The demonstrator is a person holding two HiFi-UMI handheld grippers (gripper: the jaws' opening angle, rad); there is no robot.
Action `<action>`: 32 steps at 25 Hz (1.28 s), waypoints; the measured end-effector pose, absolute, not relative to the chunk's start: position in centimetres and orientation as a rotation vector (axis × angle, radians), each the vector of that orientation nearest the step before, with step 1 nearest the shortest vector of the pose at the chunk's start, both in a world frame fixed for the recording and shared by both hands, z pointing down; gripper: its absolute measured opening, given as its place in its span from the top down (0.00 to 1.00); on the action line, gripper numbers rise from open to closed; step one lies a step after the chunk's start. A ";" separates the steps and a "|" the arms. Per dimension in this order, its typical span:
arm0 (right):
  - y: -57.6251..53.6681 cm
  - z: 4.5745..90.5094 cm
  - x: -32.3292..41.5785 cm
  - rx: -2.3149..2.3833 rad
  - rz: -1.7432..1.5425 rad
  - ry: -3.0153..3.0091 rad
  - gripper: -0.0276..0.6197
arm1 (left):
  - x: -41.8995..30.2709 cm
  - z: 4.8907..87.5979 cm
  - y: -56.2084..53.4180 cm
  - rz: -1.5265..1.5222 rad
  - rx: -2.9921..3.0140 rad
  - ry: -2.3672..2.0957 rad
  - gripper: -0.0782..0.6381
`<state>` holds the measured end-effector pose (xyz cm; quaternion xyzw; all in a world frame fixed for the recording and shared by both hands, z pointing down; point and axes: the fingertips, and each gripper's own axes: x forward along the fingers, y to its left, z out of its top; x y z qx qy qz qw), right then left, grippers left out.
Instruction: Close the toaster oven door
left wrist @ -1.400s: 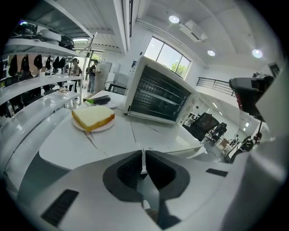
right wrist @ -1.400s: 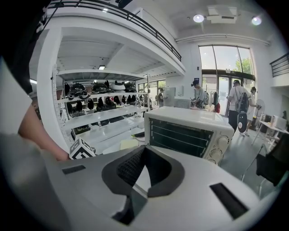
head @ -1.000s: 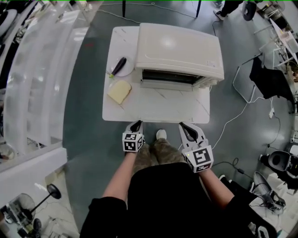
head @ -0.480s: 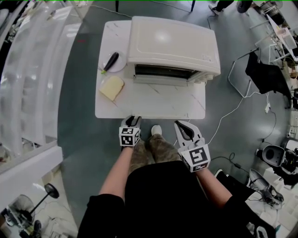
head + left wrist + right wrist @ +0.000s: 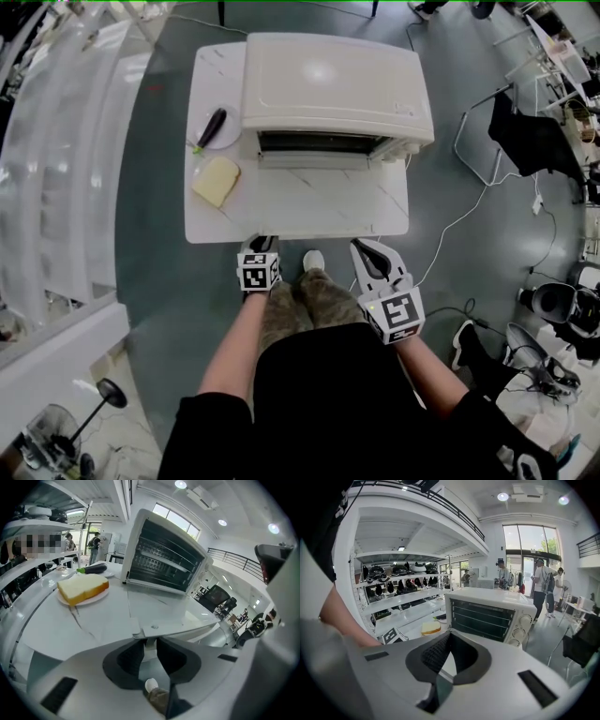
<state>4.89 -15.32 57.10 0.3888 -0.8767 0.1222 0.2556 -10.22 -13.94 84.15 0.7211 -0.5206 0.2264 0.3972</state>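
Observation:
A cream toaster oven [image 5: 333, 80] stands at the back of a white table [image 5: 309, 211]. Its door [image 5: 323, 161] is folded down in front of the dark opening, and the racks show inside the oven [image 5: 164, 557] [image 5: 487, 613]. My left gripper [image 5: 262, 243] is at the table's front edge. Its jaws have just been closing, but a gap remains. At the left gripper's [image 5: 149, 641] tips only the table edge shows, unpressed. Right of it, just short of the table, my right gripper [image 5: 367, 249] [image 5: 449, 633] is shut and empty.
A slice of bread [image 5: 216, 180] [image 5: 82, 587] lies on the table's left part. Behind it an eggplant [image 5: 212, 124] rests on a small plate. White shelving [image 5: 66, 141] runs along the left. A cable [image 5: 459, 225] and a chair [image 5: 525, 131] are on the right.
My left gripper has come forward to the table's front edge, and its jaws, shut a second ago, now stand apart. The right gripper has kept its place.

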 end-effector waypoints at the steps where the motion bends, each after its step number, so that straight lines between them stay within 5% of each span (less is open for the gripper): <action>1: -15.4 57.1 5.0 1.059 0.334 -2.377 0.92 | -10.2 84.1 -14.0 0.580 1.824 -1.320 0.76; 32: -14.7 52.8 6.3 1.187 0.385 -2.470 0.92 | -10.2 78.4 -14.4 0.637 1.834 -1.295 0.77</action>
